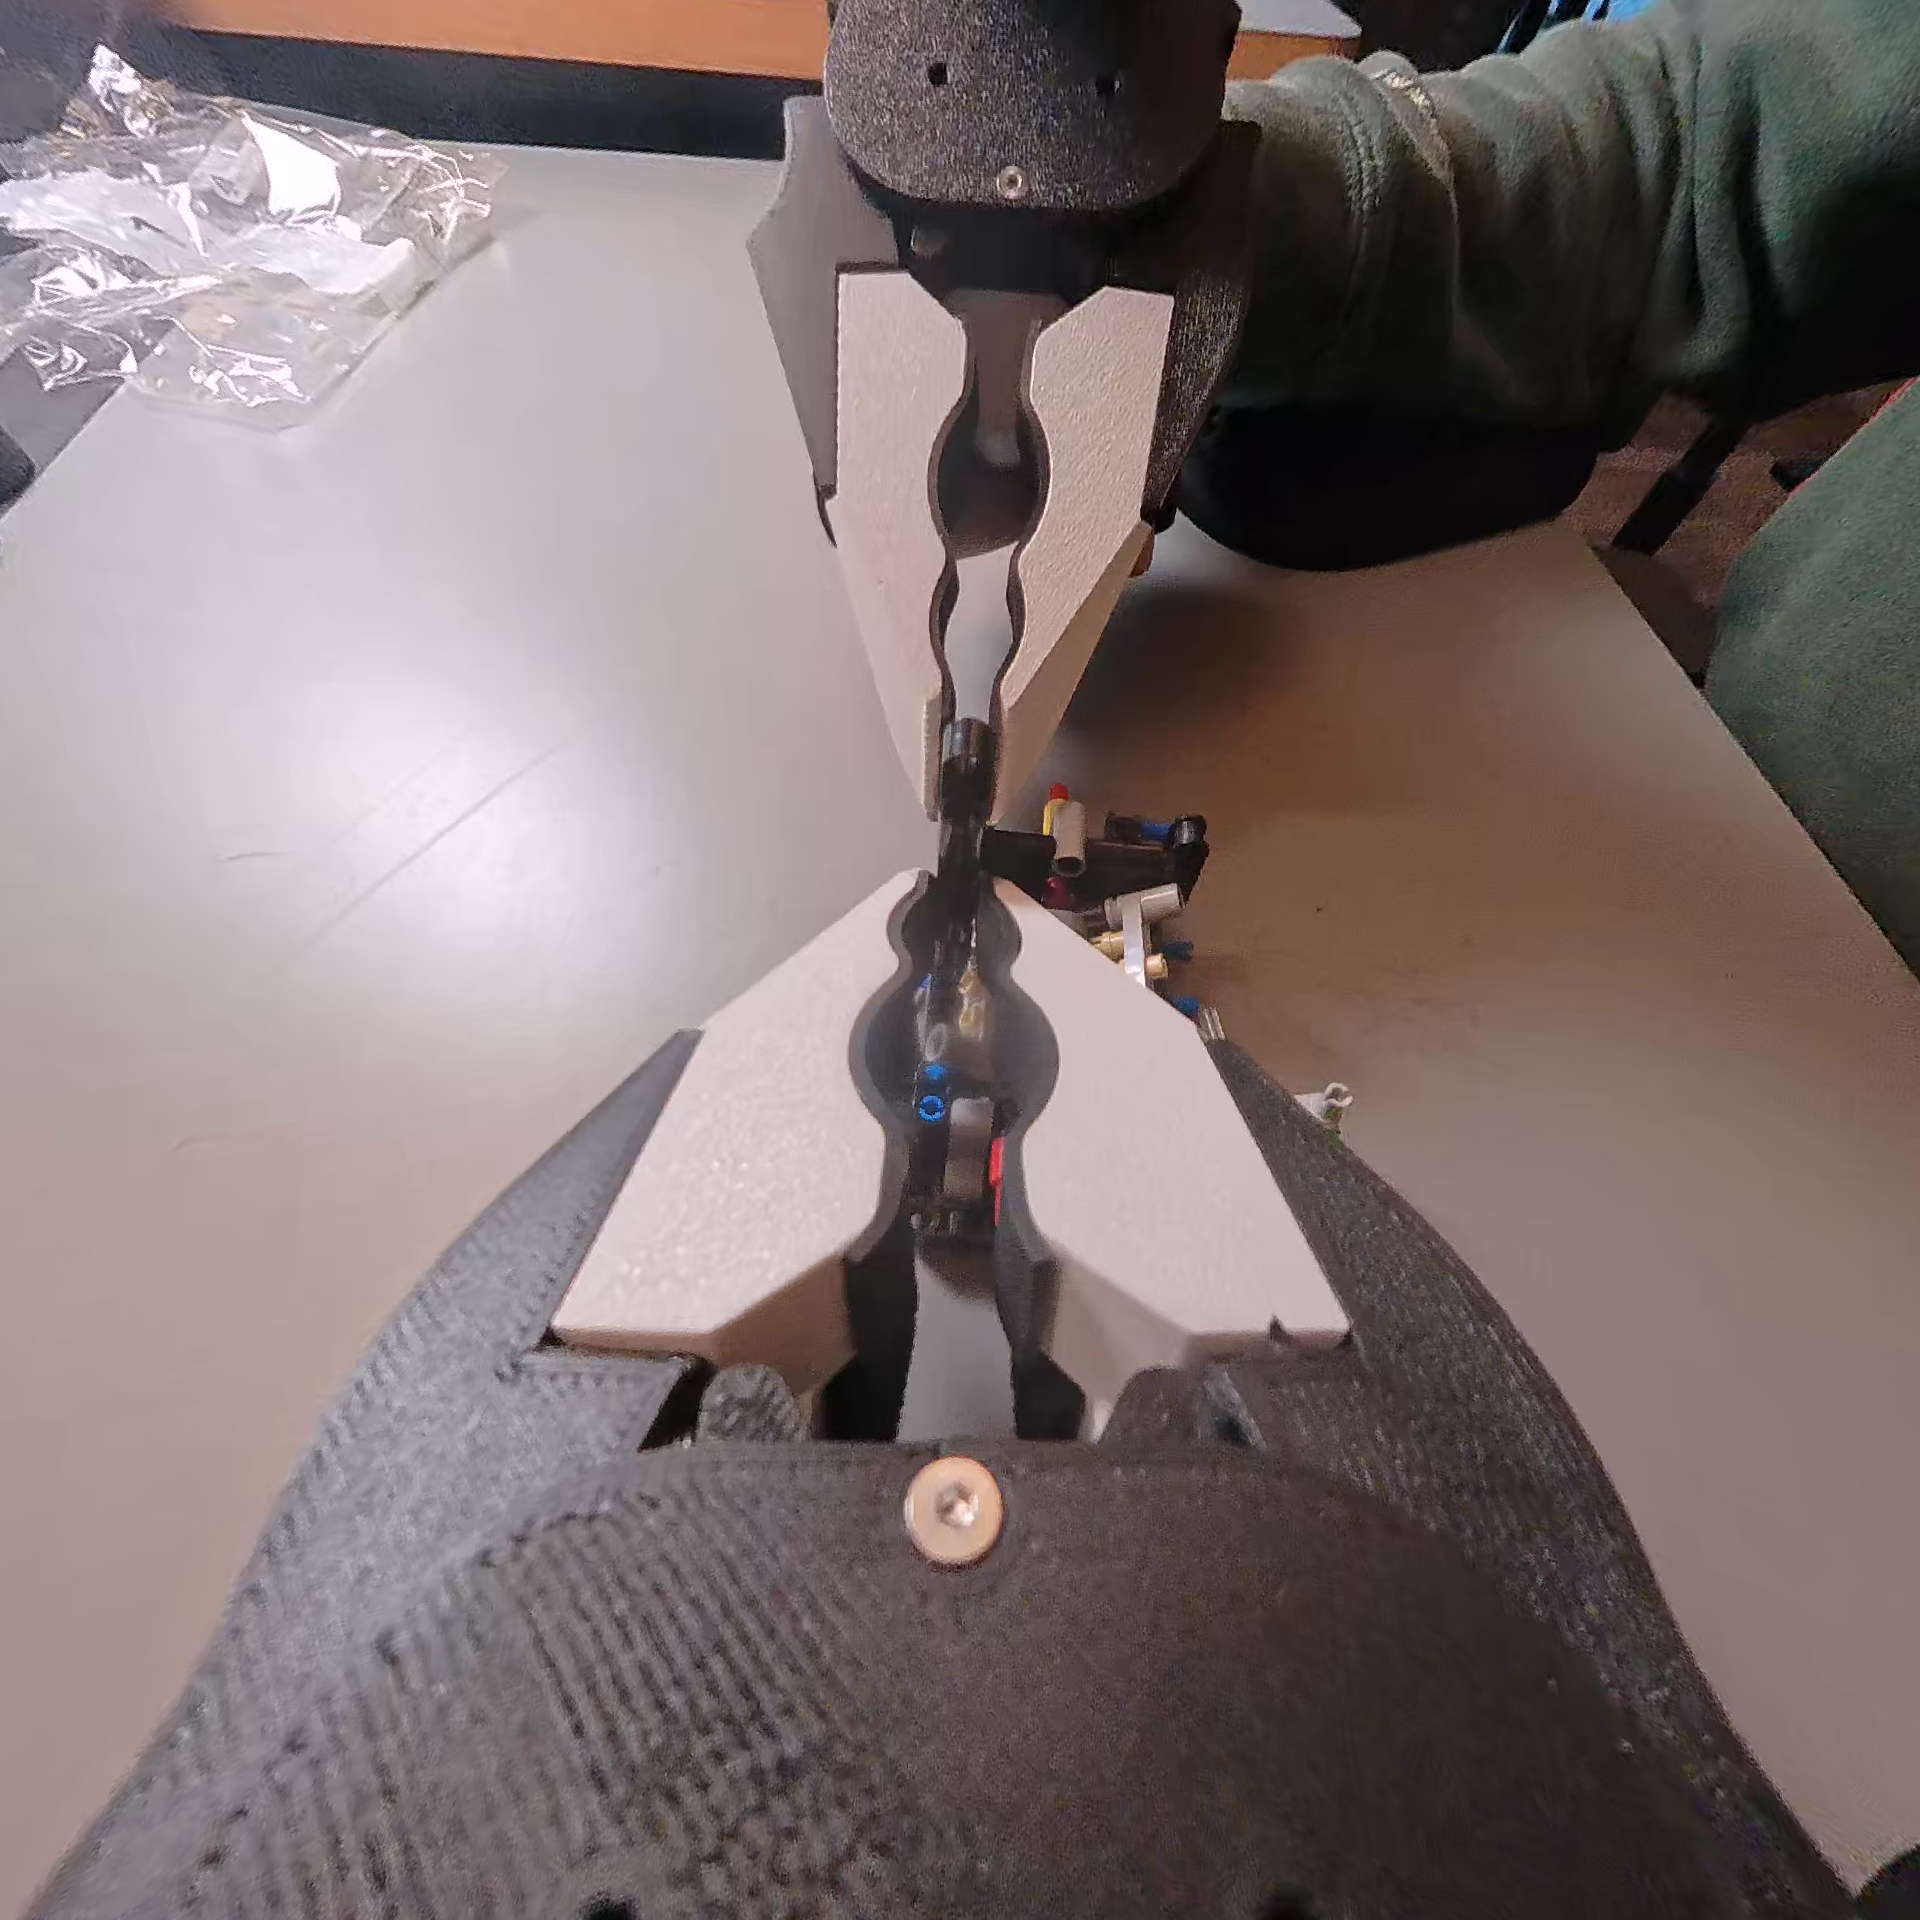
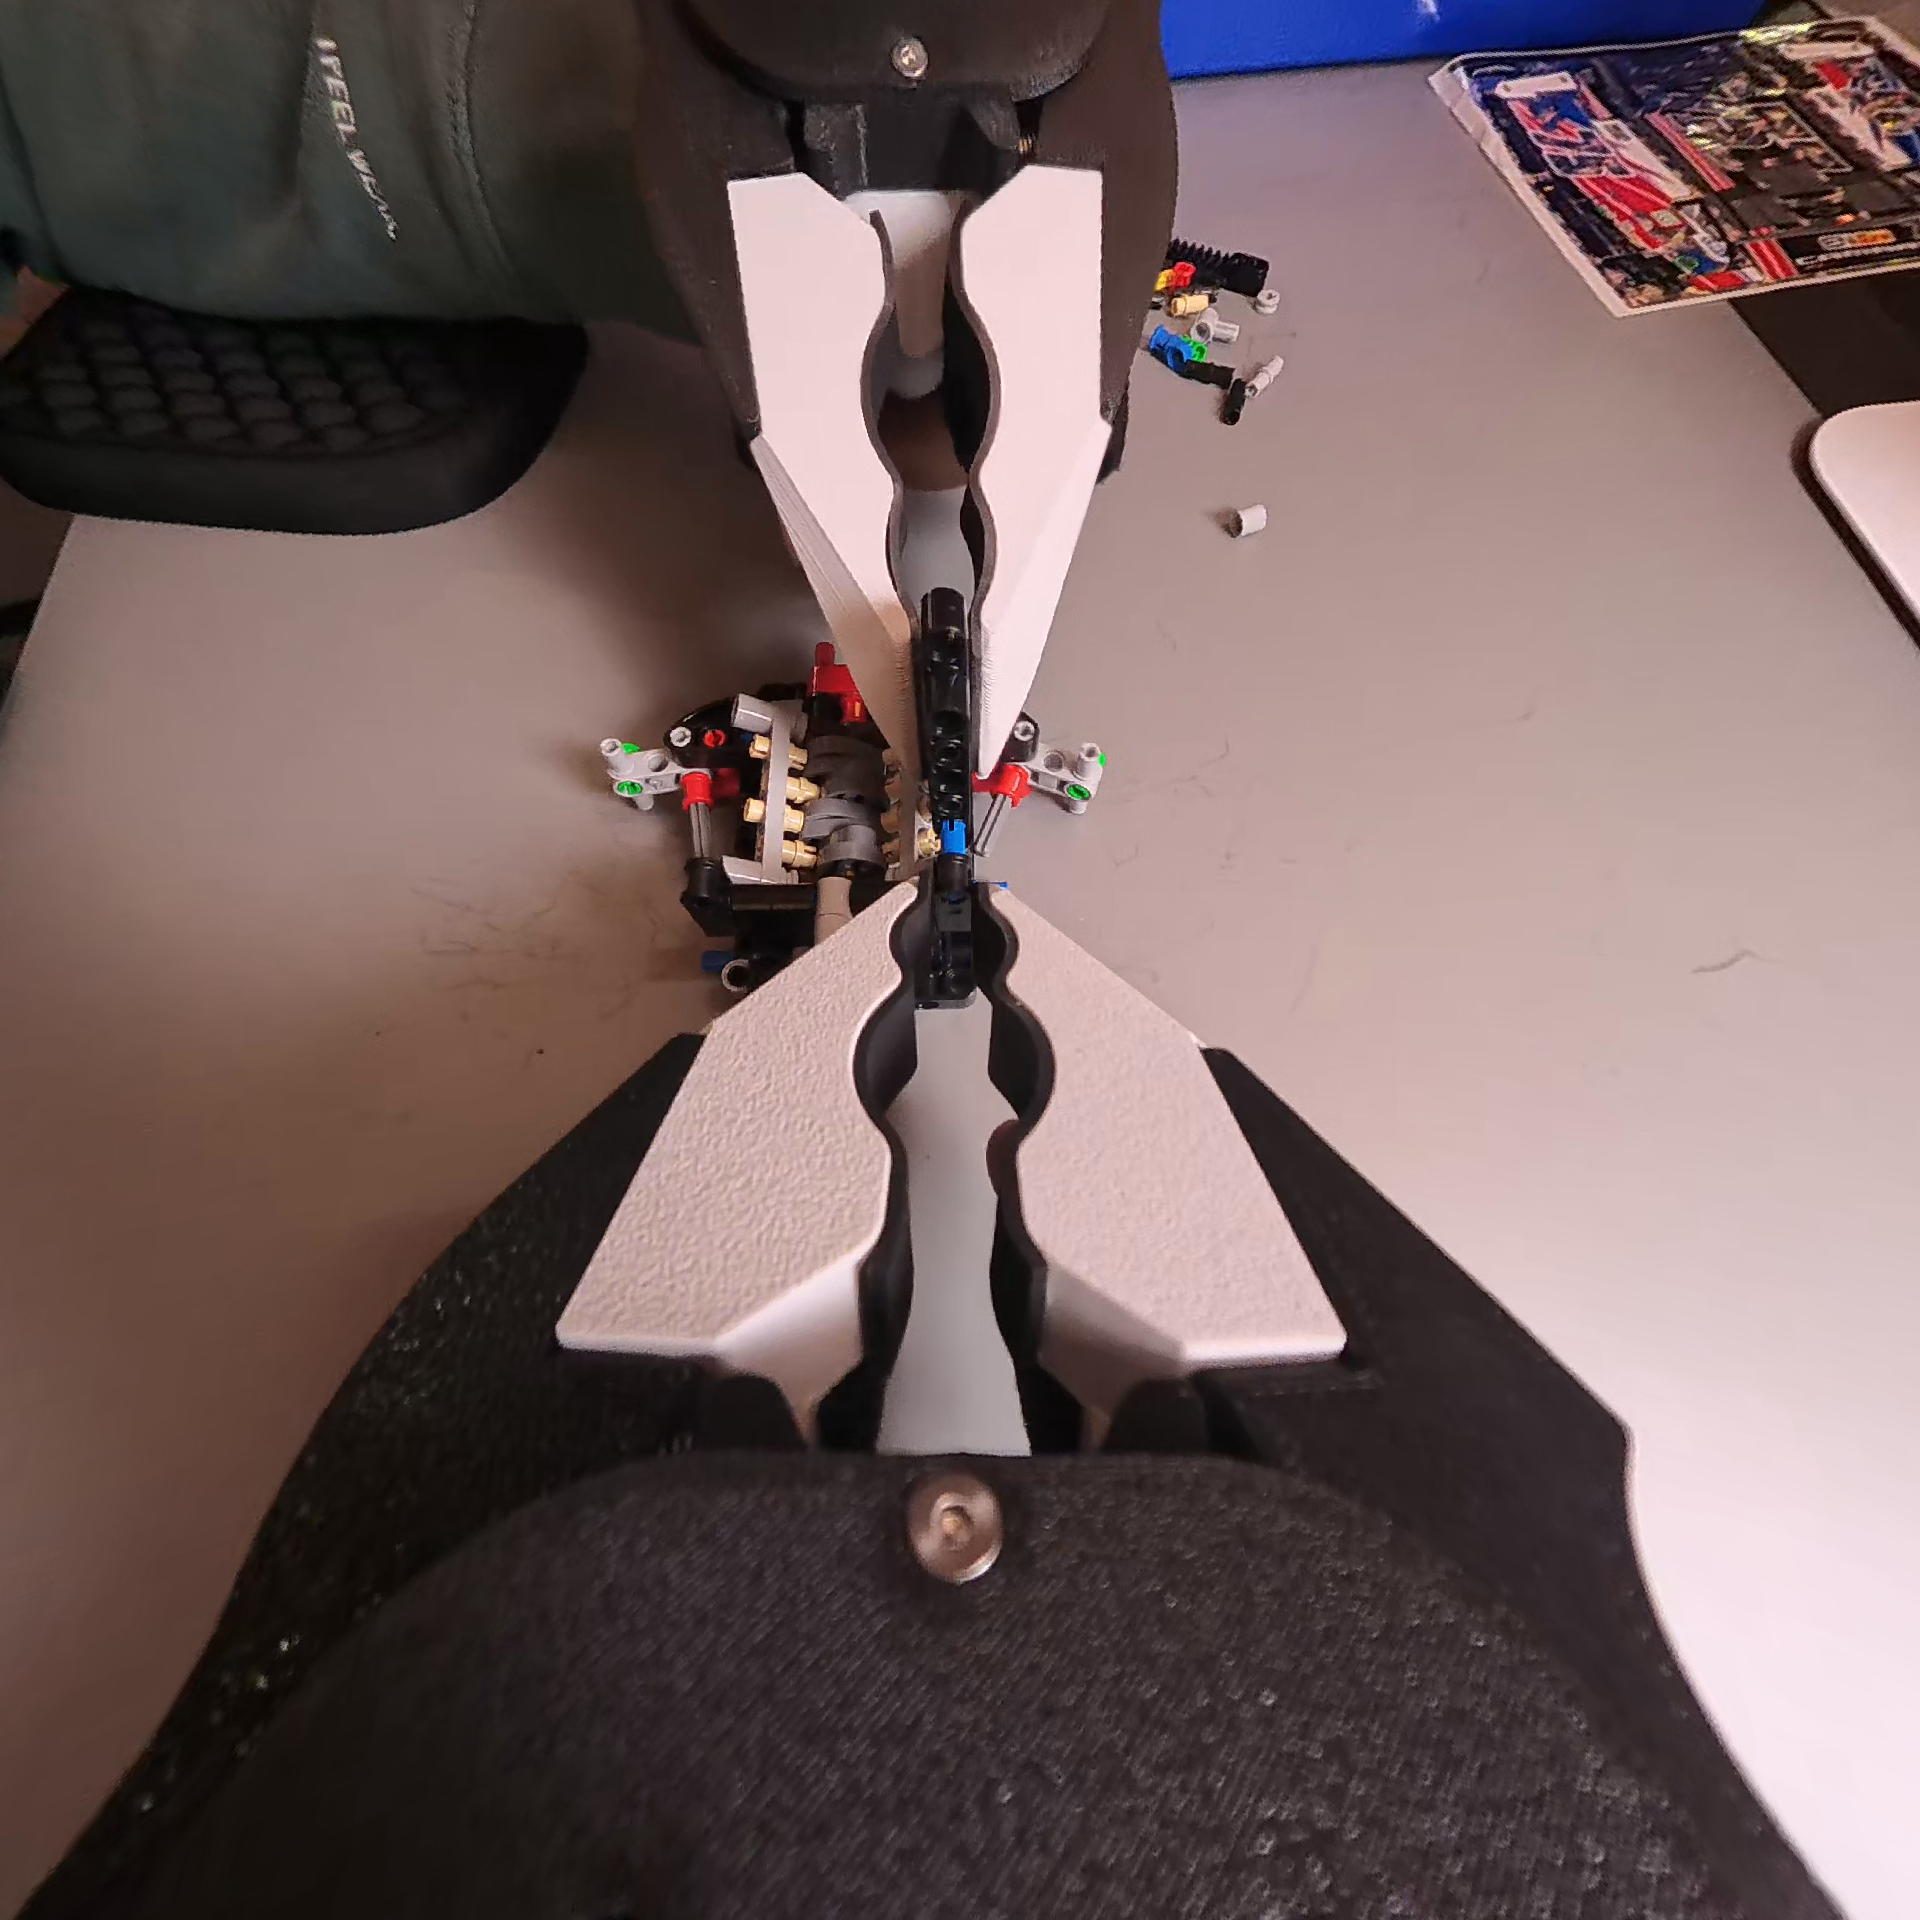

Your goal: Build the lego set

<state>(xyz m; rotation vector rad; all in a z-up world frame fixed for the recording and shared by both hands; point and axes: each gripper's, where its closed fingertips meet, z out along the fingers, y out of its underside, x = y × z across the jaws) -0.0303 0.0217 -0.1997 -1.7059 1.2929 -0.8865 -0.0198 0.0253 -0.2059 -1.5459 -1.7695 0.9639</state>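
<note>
Already part-built, the small grey-and-black lego model [image 2: 790, 810] sits on the table; both grippers' jaws pinch one long black holed lego beam [image 2: 945, 748], and loose pieces [image 2: 1210, 322] remain.

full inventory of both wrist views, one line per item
black beam: 1, black, clamped between both grippers' tips
partial build: 1, grey, black and red, on the table under the grippers
loose parts: small pile, mixed colours, far side of table
grey bush: 1, alone near the pile
booklet: 1, blue and red, table corner
plastic bags: several, clear, table edge
table: 1, grey
left gripper: shut
right gripper: shut
</note>
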